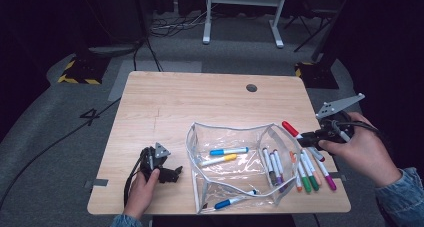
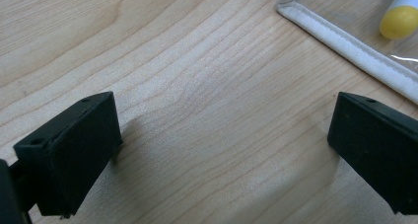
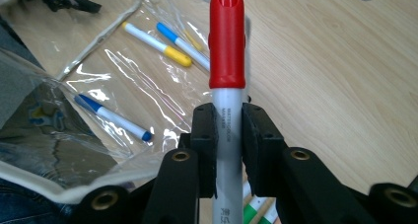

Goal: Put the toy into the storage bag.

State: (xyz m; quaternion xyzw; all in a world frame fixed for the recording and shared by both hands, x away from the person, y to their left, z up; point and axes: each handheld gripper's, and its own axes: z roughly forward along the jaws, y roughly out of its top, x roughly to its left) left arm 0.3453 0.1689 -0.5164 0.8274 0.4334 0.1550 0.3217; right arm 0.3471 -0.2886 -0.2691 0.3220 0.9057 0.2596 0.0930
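1. Your right gripper (image 3: 227,135) is clamped on the red-capped marker (image 3: 227,41); the white barrel sits between the two pads and the red cap sticks out beyond the jaw tips. Black print runs along the barrel at the pads, too small to read.
2. The lower barrel is cut off at the bottom edge of the right gripper view, so the marker's rear end can't be made out there.
3. In the high view your right gripper (image 1: 306,136) holds the marker (image 1: 291,129) above the table's right edge, over the loose markers (image 1: 310,173) beside the pouch, cap pointing up-left.
4. Your left gripper (image 1: 172,174) rests on the table (image 1: 190,97), just left of the clear pouch (image 1: 227,162). Its jaws stand wide apart on bare wood, holding nothing.
5. The pouch's white edging (image 2: 355,51) and a yellow marker cap (image 2: 399,20) lie beyond your left jaws, not touching them; the cap is cut off at the frame edge.
6. Farther off, a "4" (image 1: 90,115) is marked on the floor left of the table.
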